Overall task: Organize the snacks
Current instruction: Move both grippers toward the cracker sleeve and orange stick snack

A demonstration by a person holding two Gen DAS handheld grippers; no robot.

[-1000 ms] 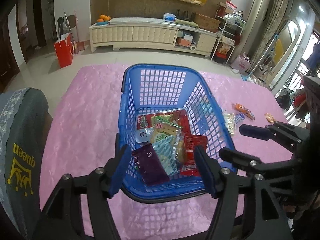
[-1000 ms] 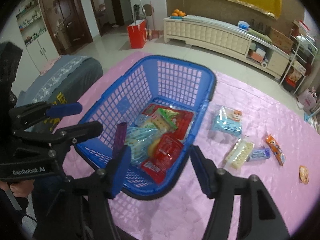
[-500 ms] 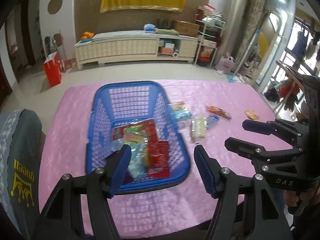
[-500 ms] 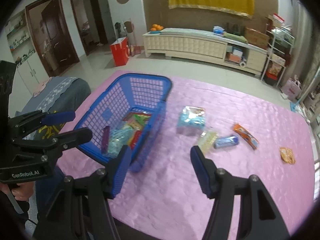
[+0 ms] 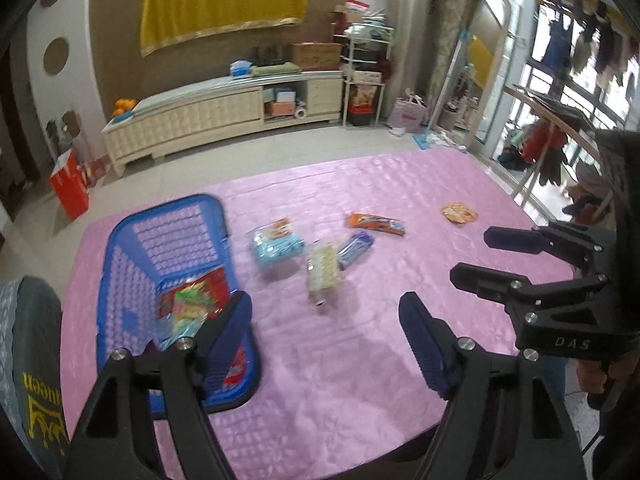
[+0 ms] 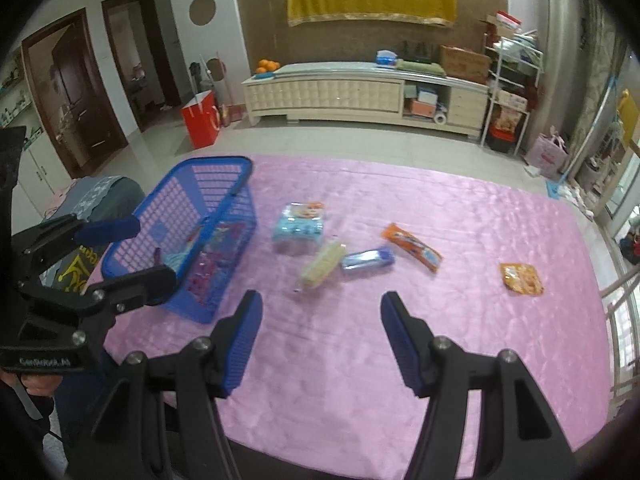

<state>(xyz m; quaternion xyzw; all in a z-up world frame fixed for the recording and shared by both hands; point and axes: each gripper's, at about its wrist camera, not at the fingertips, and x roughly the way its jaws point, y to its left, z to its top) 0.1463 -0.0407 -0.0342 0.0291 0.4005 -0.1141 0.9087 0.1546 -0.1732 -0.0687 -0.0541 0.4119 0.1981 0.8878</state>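
Next pick: pale cracker packet [image 6: 322, 266] at frame centre on pink bench [image 6: 460, 320], right of blue basket [image 6: 188, 256]; right gripper [image 6: 320, 340] apart and empty, left gripper [image 5: 326, 344] opening, empty—approach lengthwise, straddle narrow sides.

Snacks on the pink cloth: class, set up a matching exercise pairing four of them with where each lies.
Things:
1. light blue packet
2. pale biscuit pack
3. orange sachet
4. red packets

Places:
A. alone, far right
B. inside the blue basket
C. nearest the basket, outside it
D. beside the small blue bar

Pairs: 1-C, 2-D, 3-A, 4-B
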